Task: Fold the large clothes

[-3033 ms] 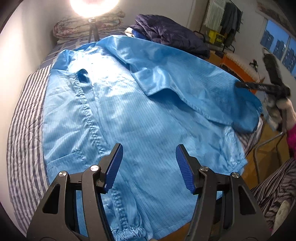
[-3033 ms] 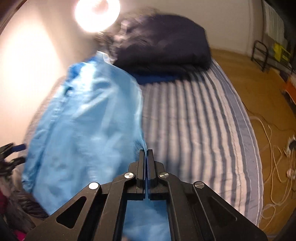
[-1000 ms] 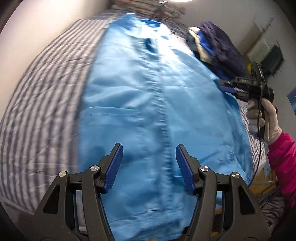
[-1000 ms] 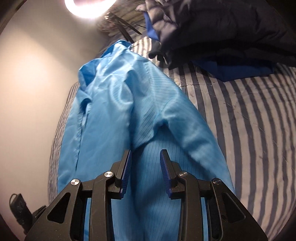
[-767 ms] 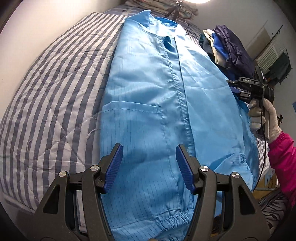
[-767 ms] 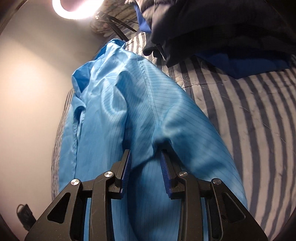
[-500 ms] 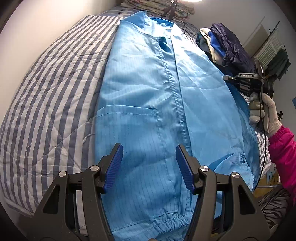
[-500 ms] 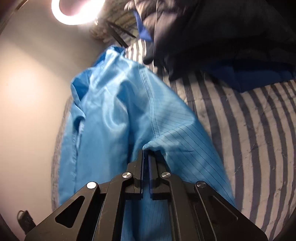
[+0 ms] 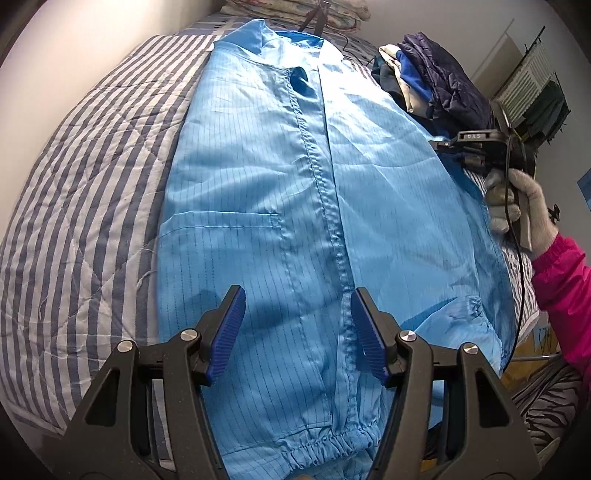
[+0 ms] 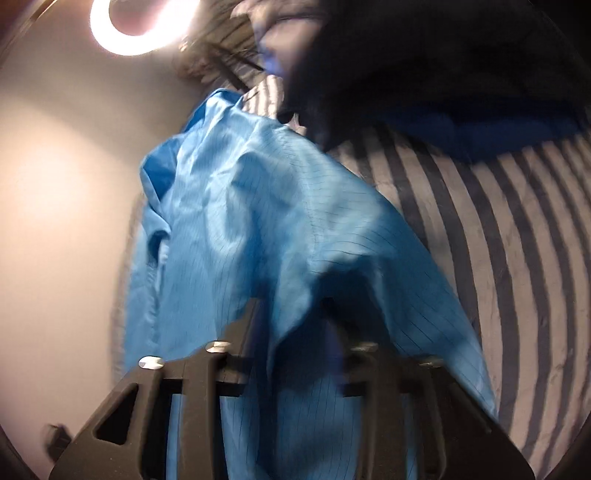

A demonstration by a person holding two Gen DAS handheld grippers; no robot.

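A large light-blue jacket (image 9: pixel 295 206) lies front up on the striped bed cover (image 9: pixel 85 192), collar at the far end. My left gripper (image 9: pixel 297 332) hovers open over its lower front near the button placket, with nothing between the pads. At the jacket's right shoulder edge a gloved hand (image 9: pixel 517 206) holds my right gripper (image 9: pixel 443 142). The right wrist view is blurred. There the right gripper (image 10: pixel 291 325) has its jaws apart, and a raised fold of the jacket (image 10: pixel 277 221) hangs between them and hides the pads.
A pile of dark and blue clothes (image 9: pixel 443 81) sits on the bed to the right of the jacket and also fills the top of the right wrist view (image 10: pixel 424 55). A ring light (image 10: pixel 140 22) glares by the wall. A pink sleeve (image 9: pixel 565 288) reaches in from the right.
The right gripper closed on a fold at the jacket's shoulder half a second ago; now its jaws stand apart again, the fold bulges higher and the picture is blurred. The left gripper has stayed open.
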